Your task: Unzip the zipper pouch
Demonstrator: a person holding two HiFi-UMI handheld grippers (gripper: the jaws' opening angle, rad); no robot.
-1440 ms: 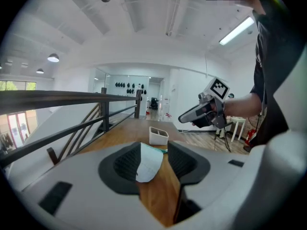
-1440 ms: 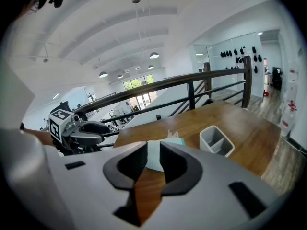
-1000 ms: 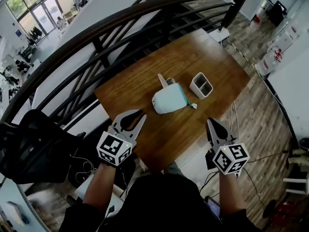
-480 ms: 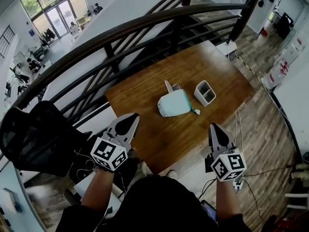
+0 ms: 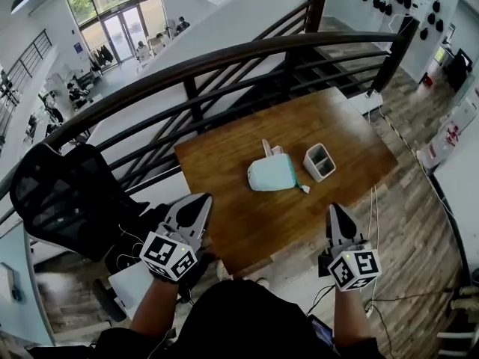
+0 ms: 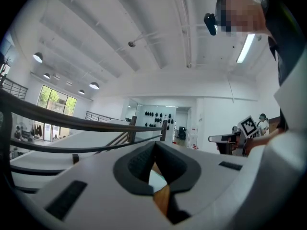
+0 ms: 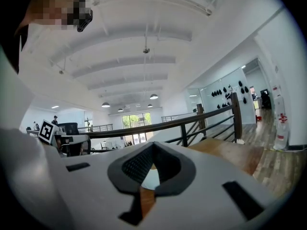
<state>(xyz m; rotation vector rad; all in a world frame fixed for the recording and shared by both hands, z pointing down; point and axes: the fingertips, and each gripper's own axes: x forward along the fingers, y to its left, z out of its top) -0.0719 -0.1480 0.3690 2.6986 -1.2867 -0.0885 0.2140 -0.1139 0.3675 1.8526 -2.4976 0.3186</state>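
A mint and white zipper pouch [image 5: 272, 174] lies in the middle of the wooden table [image 5: 247, 215], a small pull tab [image 5: 303, 188] at its near right corner. Both grippers hover off the table's near edge, well short of the pouch. My left gripper [image 5: 201, 200] points toward the table; its jaws have just closed and nothing is between them. My right gripper [image 5: 333, 209] is shut and empty too. In the left gripper view the left gripper [image 6: 154, 145] has its pads meeting; in the right gripper view the right gripper [image 7: 153, 145] shows the same.
A white two-compartment holder [image 5: 319, 161] stands just right of the pouch. A thin pale piece [image 5: 267, 148] sticks up at the pouch's far edge. A dark curved railing [image 5: 224, 58] runs behind the table. A black mesh chair [image 5: 67, 193] sits left.
The left jaws, open a second ago, have closed. Both grippers have risen and now sit farther from the pouch in the head view, which has shifted.
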